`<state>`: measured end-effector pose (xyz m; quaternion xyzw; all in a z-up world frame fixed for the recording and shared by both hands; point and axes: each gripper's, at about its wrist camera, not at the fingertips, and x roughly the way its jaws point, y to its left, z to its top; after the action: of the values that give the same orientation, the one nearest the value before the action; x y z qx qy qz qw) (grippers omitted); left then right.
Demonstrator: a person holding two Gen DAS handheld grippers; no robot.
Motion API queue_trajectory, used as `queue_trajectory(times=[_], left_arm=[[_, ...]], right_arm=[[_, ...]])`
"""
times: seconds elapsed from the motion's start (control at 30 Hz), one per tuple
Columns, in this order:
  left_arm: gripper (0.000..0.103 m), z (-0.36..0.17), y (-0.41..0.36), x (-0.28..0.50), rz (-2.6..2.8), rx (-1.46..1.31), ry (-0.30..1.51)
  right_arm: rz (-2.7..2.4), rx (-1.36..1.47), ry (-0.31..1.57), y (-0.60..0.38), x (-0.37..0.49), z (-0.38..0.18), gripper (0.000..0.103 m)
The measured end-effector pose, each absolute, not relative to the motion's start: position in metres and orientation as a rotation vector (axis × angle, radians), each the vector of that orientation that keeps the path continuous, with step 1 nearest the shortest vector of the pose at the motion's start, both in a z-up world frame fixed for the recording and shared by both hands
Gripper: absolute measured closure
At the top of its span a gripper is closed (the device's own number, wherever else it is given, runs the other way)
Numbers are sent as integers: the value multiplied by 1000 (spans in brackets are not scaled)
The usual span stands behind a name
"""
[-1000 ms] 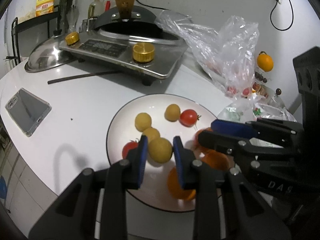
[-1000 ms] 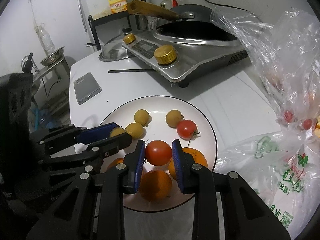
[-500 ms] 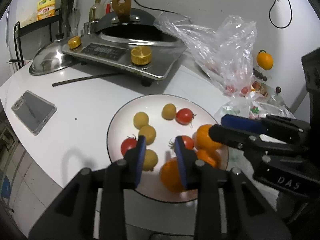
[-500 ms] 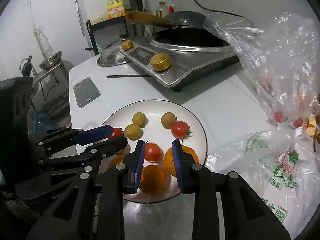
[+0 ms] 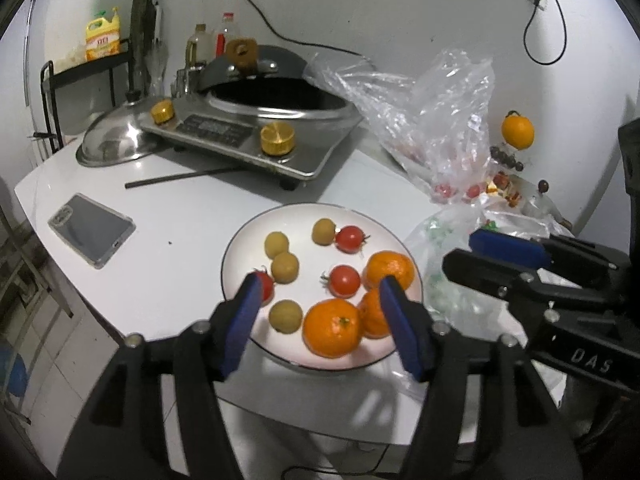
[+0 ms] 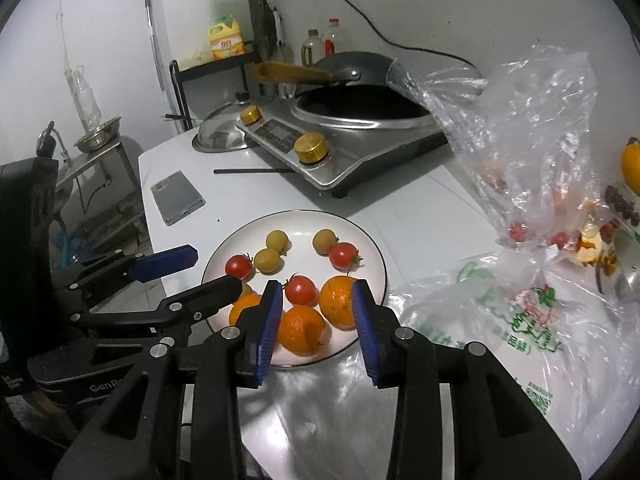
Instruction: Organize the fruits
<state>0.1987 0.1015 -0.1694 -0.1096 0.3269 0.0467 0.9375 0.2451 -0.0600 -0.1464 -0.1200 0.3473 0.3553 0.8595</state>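
On the plate (image 5: 236, 256): oranges (image 5: 331, 333), tomatoes (image 5: 345, 280), longans (image 5: 285, 267).

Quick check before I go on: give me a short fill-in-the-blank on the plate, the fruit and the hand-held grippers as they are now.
1. The oranges on the plate number ____.
2. The red tomatoes on the plate number ____.
3. The phone lies on the table, ____ the plate.
4. The jaws of the left hand-held gripper hold ____.

Missing words: three; three; off; nothing
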Motion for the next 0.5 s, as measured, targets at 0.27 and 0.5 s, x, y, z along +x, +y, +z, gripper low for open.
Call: queue_trajectory(times=[0.27, 0.5], left_arm=[[29, -145, 88, 174, 108, -188, 598], [28, -125, 74, 150, 96, -153, 546]], right_arm=[[720, -239, 671, -81, 219, -125, 58], [704, -231, 615, -96, 196, -106, 58]])
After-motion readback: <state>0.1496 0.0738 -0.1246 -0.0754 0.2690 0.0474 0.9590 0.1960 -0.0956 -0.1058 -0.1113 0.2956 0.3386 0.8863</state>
